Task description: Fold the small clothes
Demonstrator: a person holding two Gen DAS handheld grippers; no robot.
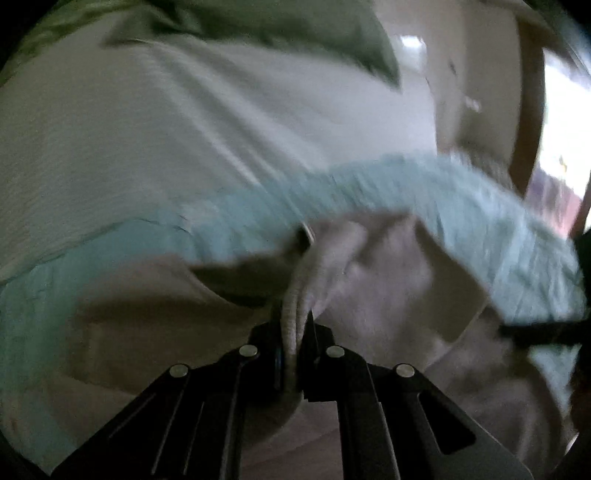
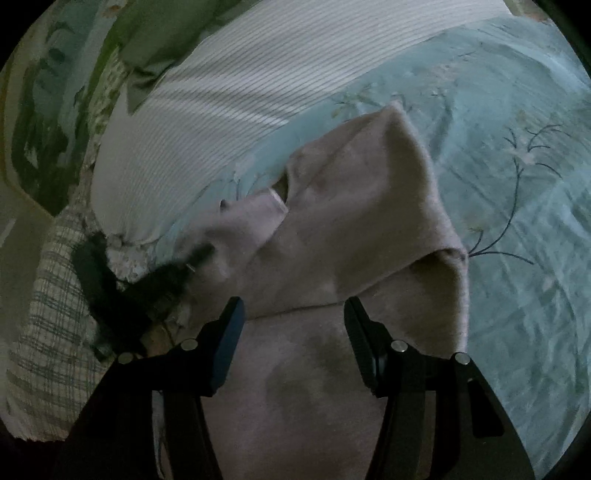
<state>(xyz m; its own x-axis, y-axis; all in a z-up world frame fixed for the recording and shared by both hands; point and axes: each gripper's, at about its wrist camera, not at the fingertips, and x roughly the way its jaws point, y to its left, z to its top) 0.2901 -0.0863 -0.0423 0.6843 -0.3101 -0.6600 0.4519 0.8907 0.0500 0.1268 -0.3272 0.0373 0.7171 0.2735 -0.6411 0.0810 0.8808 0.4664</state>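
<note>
1. Gripping a bunched fold of the pinkish-grey garment point(image 1: 369, 266), the left gripper point(image 1: 293, 332) has its jaws closed tight on the cloth in the left wrist view; a ribbed edge of the fabric runs straight down between the black fingers point(image 1: 273, 325).
2. That view is badly blurred. The garment spreads out beyond the fingertips over the pale blue bedspread point(image 1: 388, 181), and a white striped pillow point(image 1: 147, 122) lies farther back, with a green cloth point(image 1: 295, 33) at the top edge.
3. A dark shape at the right edge of this view is too smeared to identify.
4. From the right wrist view, the right gripper point(image 2: 293, 306) stands about half open, its two fingers well apart with nothing pinched between them; the garment point(image 2: 354, 221) lies under and ahead of them.
5. Here the garment rests on the floral blue bedspread point(image 2: 517, 184), partly doubled over, one folded layer lying across the lower one.
6. The left gripper point(image 2: 195, 254) shows blurred at the garment's left edge, beside the striped pillow point(image 2: 207, 110) and a checked cloth point(image 2: 51, 332).
</note>
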